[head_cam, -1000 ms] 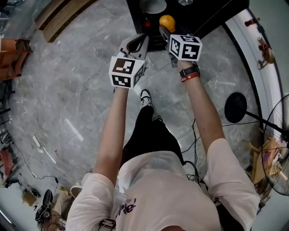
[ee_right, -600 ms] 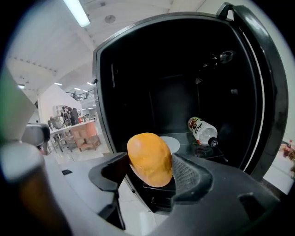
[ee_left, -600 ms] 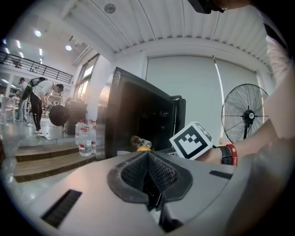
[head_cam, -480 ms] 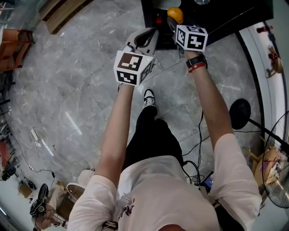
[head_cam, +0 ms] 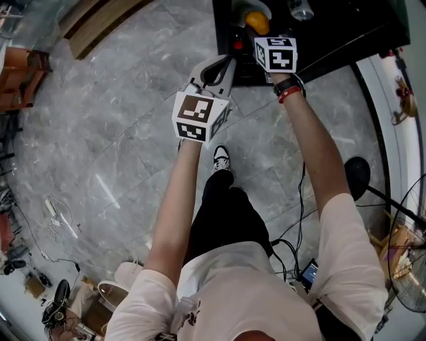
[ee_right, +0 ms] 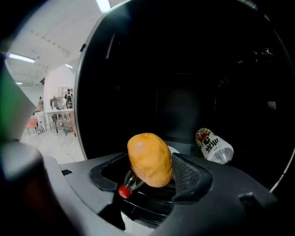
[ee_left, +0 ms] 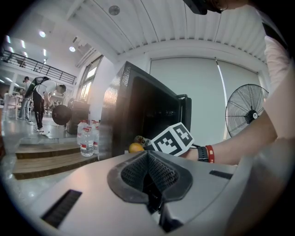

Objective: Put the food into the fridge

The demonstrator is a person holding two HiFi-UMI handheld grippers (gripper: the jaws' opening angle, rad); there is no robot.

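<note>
My right gripper point(head_cam: 257, 32) is shut on an orange-yellow, egg-shaped piece of food point(ee_right: 150, 159), holding it just inside the open black fridge point(head_cam: 319, 30). The food point(head_cam: 257, 21) hangs over a white plate point(head_cam: 247, 6) in the fridge. A small bottle point(ee_right: 213, 146) lies on the fridge shelf to the right, and a red-capped bottle point(ee_right: 124, 190) lies below the food. My left gripper point(head_cam: 219, 66) is shut on nothing, in front of the fridge and left of the right one. In the left gripper view the jaws point(ee_left: 148, 173) are pressed together, with the food point(ee_left: 135, 147) beyond.
Grey marble floor point(head_cam: 120, 146) lies under me. Wooden steps point(head_cam: 100, 23) are at the far left with water bottles point(ee_left: 86, 140) on them. A standing fan point(ee_left: 249, 115) and a black round stand base point(head_cam: 358, 174) are on the right, with cables nearby.
Both grippers have moved forward toward the fridge. The right gripper has carried the food from the fridge's front edge to inside it, over the white plate.
</note>
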